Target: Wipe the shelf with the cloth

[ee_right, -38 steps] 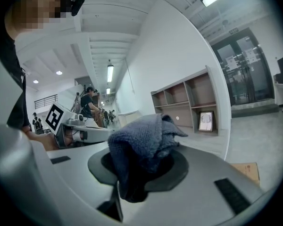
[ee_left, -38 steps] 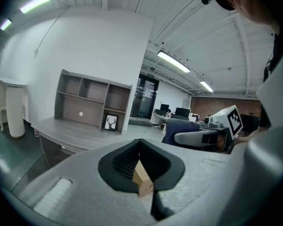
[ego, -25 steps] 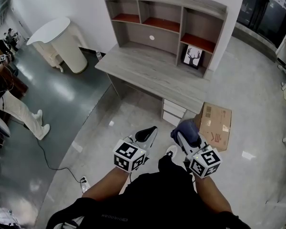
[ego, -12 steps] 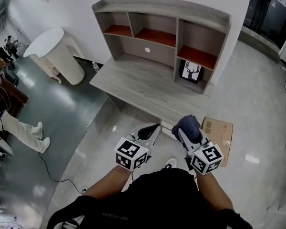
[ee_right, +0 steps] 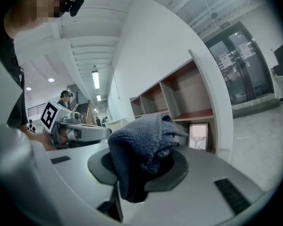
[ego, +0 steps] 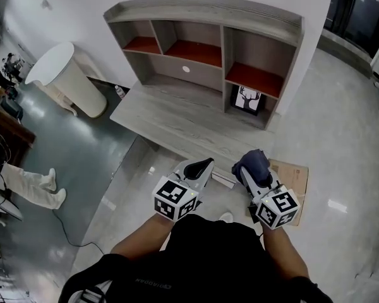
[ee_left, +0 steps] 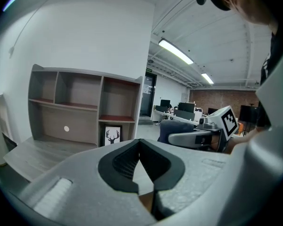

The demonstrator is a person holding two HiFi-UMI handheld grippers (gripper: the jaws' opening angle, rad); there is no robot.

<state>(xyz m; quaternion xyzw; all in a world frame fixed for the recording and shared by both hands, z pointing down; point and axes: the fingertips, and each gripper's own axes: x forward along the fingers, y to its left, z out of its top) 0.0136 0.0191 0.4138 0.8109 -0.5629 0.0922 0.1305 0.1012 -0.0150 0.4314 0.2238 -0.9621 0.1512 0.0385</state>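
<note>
A grey wooden shelf unit [ego: 202,27] with red-floored compartments stands on a grey desk [ego: 177,122] ahead of me; it also shows in the left gripper view as the shelf [ee_left: 80,109]. My right gripper [ego: 256,166] is shut on a dark blue cloth [ego: 251,161], which bunches over the jaws in the right gripper view as the cloth [ee_right: 144,145]. My left gripper [ego: 199,166] is shut and holds nothing; its dark pads [ee_left: 125,166] meet at the tip. Both grippers hover in front of the desk's near edge, short of the shelf.
A framed deer picture [ego: 245,100] stands in the lower right compartment. A cardboard box [ego: 290,178] lies on the floor at the right. White drawers [ego: 222,178] sit under the desk. A white rounded counter [ego: 60,74] stands left. A person's legs [ego: 25,185] are at far left.
I have moved closer to the desk; both grippers now sit nearer its front edge. The cloth stays held in the right gripper, and the left stays shut.
</note>
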